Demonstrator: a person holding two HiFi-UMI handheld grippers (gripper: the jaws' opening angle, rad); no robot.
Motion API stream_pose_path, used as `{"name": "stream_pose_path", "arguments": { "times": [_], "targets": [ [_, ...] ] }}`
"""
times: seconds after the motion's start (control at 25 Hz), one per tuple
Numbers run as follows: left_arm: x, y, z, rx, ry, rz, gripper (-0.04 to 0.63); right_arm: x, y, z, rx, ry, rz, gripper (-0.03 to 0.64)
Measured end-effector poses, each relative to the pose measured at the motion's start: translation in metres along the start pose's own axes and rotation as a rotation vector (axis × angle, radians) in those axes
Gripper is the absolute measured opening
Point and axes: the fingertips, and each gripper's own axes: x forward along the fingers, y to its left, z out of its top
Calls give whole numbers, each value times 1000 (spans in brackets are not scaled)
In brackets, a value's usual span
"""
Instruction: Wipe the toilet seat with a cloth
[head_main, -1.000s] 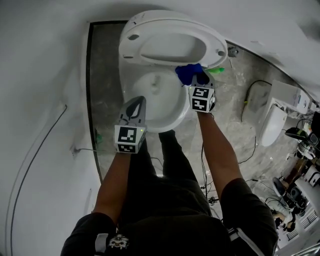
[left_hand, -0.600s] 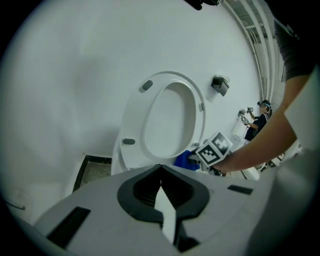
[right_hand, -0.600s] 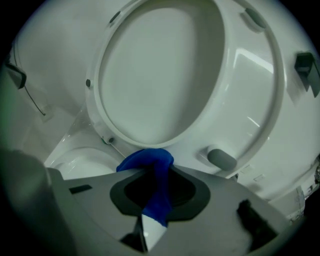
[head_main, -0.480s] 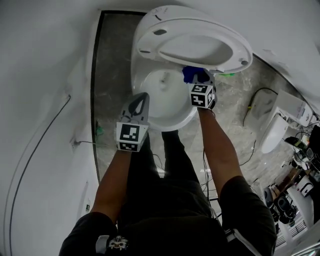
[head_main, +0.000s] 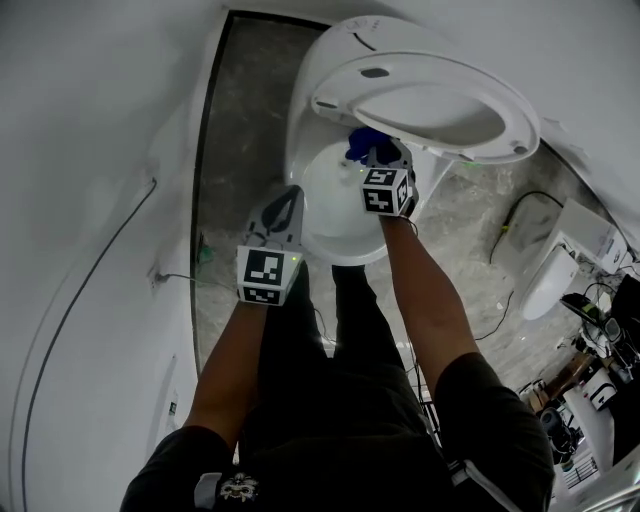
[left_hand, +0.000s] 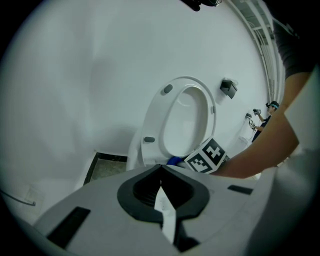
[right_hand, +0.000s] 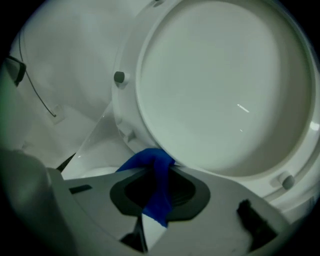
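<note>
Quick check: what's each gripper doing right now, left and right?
Left gripper: closed, nothing between its fingers.
Right gripper: closed, holding the blue cloth.

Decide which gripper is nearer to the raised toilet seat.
Right. The right gripper, shut on the blue cloth, is up at the toilet seat's lower edge. The left gripper, shut and empty, hangs back by the bowl's near-left rim.

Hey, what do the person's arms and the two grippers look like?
The left gripper and right gripper are light grey tapered shells, each carrying a white cube with black square markers. The person wears black short sleeves; forearms are bare.
</note>
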Motion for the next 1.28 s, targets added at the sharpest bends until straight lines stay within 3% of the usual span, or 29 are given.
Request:
{"name": "stream_pose_path", "arguments": {
  "times": [0.32,0.64,0.92,1.28],
  "targets": [
    [-14,29,-6,-37,-19,51,9,11,45,37,-37,-31,47,58],
    [-26,41,1,-54,-44,80,9,-9,60,77,-52,-129,41,58],
    [-34,44,19,-48,-79,98,9,-56,53,112,-12,-254,20,58],
    [-39,36,50,15,-103,92,9,-116,25,177,12,-418,-30,58]
  ]
}}
